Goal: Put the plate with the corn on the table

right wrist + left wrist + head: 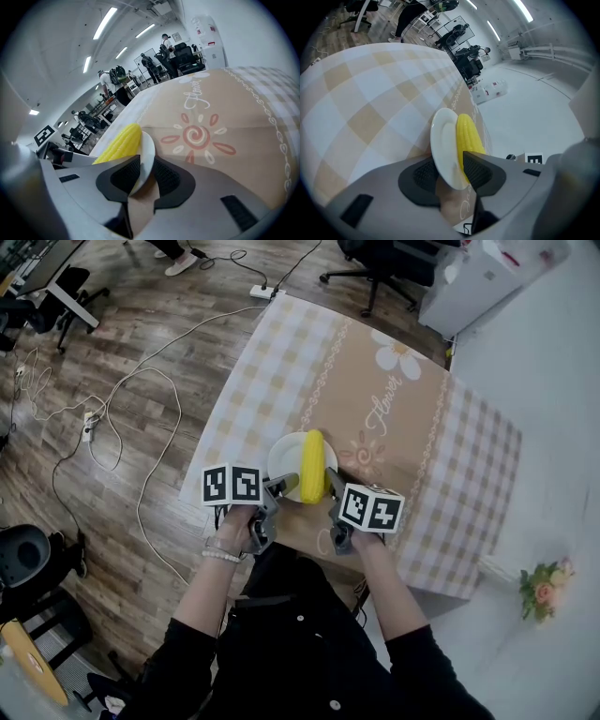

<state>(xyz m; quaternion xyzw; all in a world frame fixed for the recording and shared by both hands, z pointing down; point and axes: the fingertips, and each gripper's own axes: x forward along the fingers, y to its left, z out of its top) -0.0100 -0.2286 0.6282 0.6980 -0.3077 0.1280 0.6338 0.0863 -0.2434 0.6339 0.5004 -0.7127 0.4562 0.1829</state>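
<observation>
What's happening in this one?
A person holds a gripper in each hand at the near rim of a white plate carrying a corn cob. The plate looks set down on the table, near its front edge. The left gripper has its jaws open around the rim. The right gripper is closed on it.

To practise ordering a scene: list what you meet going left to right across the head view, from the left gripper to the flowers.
The left gripper → corn, lying on the plate → right gripper → flowers
</observation>
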